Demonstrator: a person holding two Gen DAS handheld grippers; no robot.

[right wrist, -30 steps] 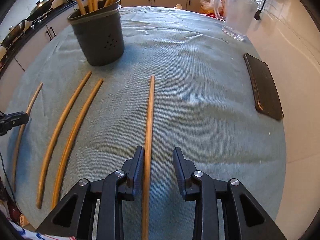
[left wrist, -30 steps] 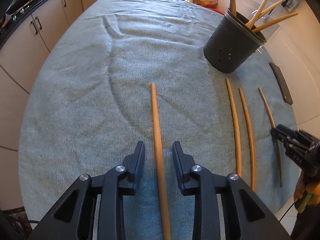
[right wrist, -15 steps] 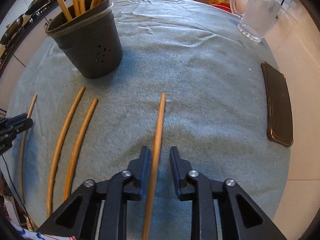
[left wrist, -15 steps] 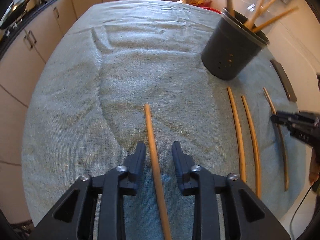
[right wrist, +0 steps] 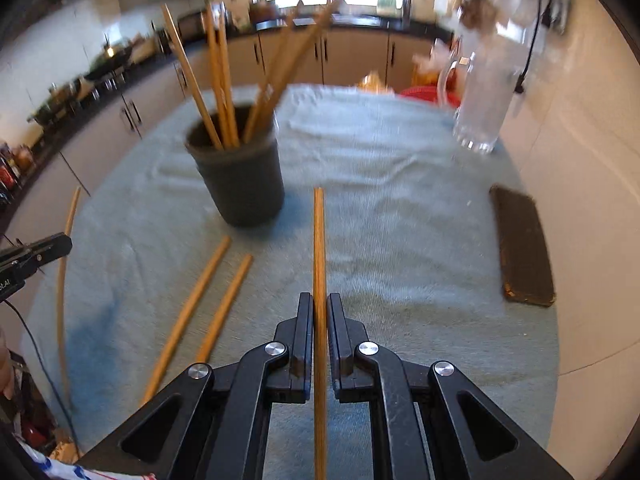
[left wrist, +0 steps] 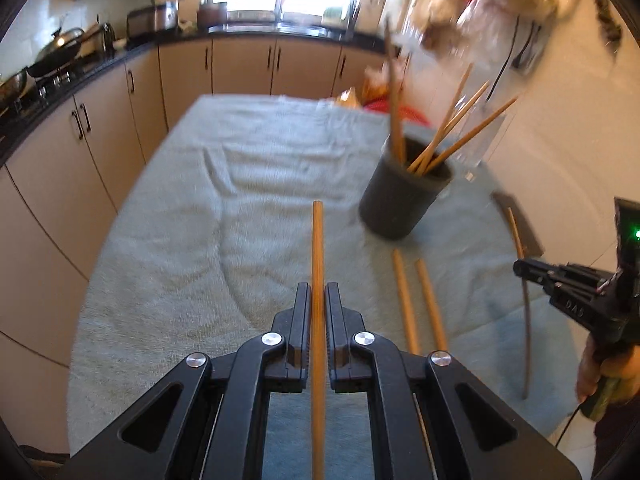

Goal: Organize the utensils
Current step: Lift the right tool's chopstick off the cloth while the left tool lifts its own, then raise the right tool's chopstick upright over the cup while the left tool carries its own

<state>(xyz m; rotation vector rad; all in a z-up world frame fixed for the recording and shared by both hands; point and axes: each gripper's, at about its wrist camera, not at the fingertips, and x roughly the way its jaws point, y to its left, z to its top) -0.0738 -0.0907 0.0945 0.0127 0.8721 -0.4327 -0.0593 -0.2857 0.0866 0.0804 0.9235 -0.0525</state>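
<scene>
My left gripper [left wrist: 318,294] is shut on a long wooden stick [left wrist: 317,248] and holds it lifted, pointing forward over the blue-grey towel. My right gripper [right wrist: 320,303] is shut on another wooden stick [right wrist: 319,240], also raised. A dark grey utensil holder [left wrist: 402,200] with several sticks in it stands ahead; it also shows in the right wrist view [right wrist: 240,178]. Two sticks [left wrist: 418,300] lie side by side on the towel between the grippers, also visible in the right wrist view [right wrist: 208,308]. The right gripper shows in the left wrist view [left wrist: 520,268], the left one in the right wrist view [right wrist: 66,244].
A dark flat case [right wrist: 522,248] lies at the towel's right edge. A glass pitcher [right wrist: 484,104] stands at the far right. Kitchen cabinets [left wrist: 100,140] and a stove counter run along the left and back. The towel [left wrist: 192,240] covers the whole table.
Both grippers closed on their sticks and lifted and tilted them up from the towel; the views now look across the kitchen rather than down.
</scene>
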